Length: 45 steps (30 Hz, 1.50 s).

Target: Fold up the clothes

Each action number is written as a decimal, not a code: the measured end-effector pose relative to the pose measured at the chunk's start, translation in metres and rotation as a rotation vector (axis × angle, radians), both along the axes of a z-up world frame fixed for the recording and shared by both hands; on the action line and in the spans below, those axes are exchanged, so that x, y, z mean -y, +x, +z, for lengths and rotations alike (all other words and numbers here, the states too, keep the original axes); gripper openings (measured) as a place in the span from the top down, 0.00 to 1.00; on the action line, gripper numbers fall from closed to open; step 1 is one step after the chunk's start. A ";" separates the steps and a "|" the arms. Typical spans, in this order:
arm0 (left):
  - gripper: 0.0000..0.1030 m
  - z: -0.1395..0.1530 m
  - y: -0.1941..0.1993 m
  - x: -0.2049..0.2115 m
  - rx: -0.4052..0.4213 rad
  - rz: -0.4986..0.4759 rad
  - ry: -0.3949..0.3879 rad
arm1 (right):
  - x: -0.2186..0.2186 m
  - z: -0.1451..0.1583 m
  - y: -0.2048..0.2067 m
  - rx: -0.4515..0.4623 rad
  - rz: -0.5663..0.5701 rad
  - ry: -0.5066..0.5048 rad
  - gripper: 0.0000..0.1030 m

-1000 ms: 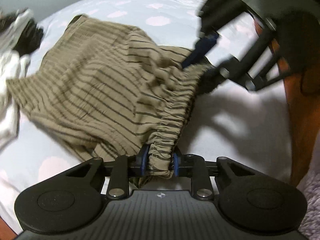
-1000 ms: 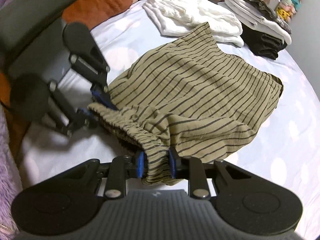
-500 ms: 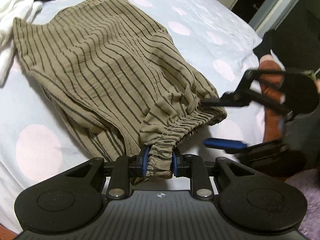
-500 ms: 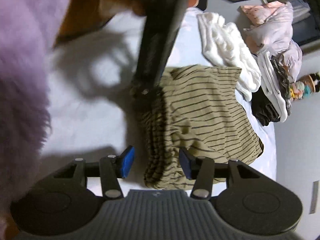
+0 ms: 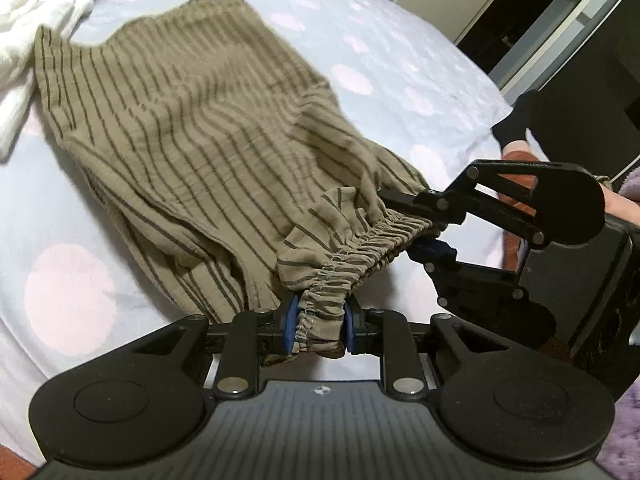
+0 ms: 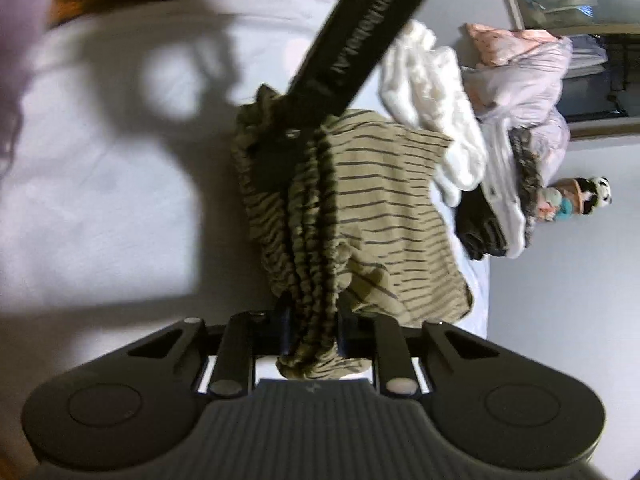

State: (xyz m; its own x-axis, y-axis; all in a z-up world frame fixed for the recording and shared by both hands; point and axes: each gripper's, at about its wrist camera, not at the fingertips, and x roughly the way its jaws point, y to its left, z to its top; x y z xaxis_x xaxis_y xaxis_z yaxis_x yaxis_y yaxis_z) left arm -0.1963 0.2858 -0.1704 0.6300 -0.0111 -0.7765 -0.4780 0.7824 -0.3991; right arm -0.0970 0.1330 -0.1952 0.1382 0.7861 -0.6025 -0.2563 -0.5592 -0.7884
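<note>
Near the bed's [image 5: 400, 64] front edge, the right gripper [image 6: 311, 334], having let go and rolled, is closing on the striped shorts' [image 5: 192, 128] bunched waistband again; left gripper [image 5: 318, 326] stays clamped there, ready for folding.

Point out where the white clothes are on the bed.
In the left wrist view, the white clothes lie at the upper left, beside the striped garment's far corner.
</note>
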 end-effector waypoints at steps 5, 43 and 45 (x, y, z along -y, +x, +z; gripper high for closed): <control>0.76 0.026 0.000 0.017 0.020 -0.003 0.025 | 0.005 0.034 0.004 -0.073 -0.048 -0.011 0.83; 0.74 0.112 0.009 -0.035 0.126 0.092 0.039 | -0.043 0.129 0.033 -0.361 -0.210 0.032 0.83; 0.74 0.110 0.007 -0.048 0.135 0.121 0.036 | -0.059 0.128 0.035 -0.378 -0.213 0.037 0.83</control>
